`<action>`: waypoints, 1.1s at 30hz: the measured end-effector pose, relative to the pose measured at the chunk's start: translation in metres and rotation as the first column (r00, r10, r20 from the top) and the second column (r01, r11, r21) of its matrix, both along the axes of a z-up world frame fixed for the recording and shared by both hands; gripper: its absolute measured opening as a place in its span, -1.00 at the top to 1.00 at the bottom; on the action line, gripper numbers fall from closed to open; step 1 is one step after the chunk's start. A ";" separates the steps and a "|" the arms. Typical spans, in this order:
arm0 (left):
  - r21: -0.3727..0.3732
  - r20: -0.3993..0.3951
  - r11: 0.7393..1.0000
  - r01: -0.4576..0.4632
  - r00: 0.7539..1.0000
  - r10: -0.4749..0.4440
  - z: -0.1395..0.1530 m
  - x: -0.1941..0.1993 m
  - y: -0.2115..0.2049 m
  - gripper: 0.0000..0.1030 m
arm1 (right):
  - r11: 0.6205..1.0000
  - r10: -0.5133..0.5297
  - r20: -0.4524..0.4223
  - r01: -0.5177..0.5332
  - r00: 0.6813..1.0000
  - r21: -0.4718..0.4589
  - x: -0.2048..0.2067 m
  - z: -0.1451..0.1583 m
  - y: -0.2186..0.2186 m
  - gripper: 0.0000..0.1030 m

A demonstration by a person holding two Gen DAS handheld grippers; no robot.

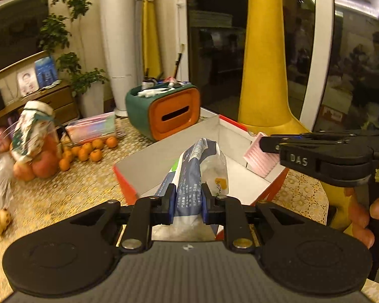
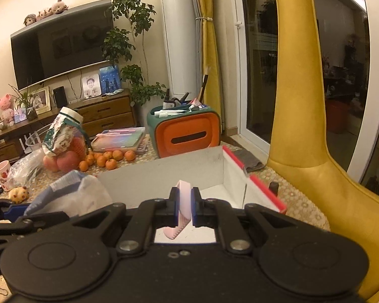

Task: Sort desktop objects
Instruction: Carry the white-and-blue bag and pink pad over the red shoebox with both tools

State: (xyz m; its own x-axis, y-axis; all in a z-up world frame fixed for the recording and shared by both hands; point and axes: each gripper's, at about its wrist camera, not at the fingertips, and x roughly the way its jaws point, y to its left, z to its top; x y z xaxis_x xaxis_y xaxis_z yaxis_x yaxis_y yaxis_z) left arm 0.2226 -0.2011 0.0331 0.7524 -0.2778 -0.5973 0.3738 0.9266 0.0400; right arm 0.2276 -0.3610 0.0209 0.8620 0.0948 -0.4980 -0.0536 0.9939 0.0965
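Note:
My left gripper (image 1: pixel 188 202) is shut on a blue and white plastic packet (image 1: pixel 189 176), held over the open white box with red edges (image 1: pixel 164 156). The same packet (image 2: pixel 70 192) shows at the left of the right wrist view. My right gripper (image 2: pixel 184 205) is shut on a flat pink ribbed comb (image 2: pixel 182 209), also above the box (image 2: pixel 164 174). In the left wrist view the right gripper (image 1: pixel 265 145) reaches in from the right with the pink comb (image 1: pixel 257 156) over the box's right wall, a hand (image 1: pixel 366 217) behind it.
A green and orange tissue organizer (image 2: pixel 187 131) with pens and tubes stands behind the box. Small oranges (image 2: pixel 108 160), apples, a patterned bag (image 2: pixel 63 131), pink folders (image 2: pixel 121 139) and a mug (image 2: pixel 0 175) crowd the left. A yellow chair (image 2: pixel 315 164) rises on the right.

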 end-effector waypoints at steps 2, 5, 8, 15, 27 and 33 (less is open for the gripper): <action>0.007 -0.009 1.000 0.021 1.000 -0.021 0.000 0.011 -0.008 0.65 | 1.000 0.004 -0.003 -0.004 1.000 -0.008 0.007 -0.001 -0.002 0.84; 0.019 -0.043 0.999 0.048 0.998 -0.047 -0.002 0.027 -0.019 0.65 | 0.999 0.017 -0.023 -0.018 1.000 -0.027 0.019 -0.003 -0.003 0.84; 0.041 -0.085 0.998 0.049 0.995 -0.045 -0.008 0.045 -0.026 0.64 | 0.998 0.033 -0.054 -0.036 0.998 -0.047 0.032 -0.006 -0.007 0.84; 0.074 -0.180 0.996 0.053 0.983 -0.039 -0.031 0.086 -0.034 0.64 | 0.992 0.094 -0.185 -0.109 0.978 -0.070 0.069 -0.022 -0.012 0.84; 0.145 -0.276 0.984 0.103 0.959 -0.060 -0.072 0.124 -0.055 0.64 | 0.993 0.089 -0.389 -0.111 0.917 -0.034 0.117 -0.067 -0.027 0.84; 0.128 -0.310 0.986 0.103 0.949 -0.059 -0.085 0.136 -0.055 0.64 | 0.995 0.084 -0.455 -0.099 0.886 -0.008 0.127 -0.086 -0.031 0.84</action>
State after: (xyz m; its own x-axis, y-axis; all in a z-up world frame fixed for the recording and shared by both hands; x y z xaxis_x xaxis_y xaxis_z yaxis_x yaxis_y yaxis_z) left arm 0.3587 -0.2561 -0.0519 0.5070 -0.2265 -0.8316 0.4618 0.8861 0.0402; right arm 0.3548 -0.3924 -0.0649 0.5295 0.1410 -0.8365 -0.1019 0.9895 0.1023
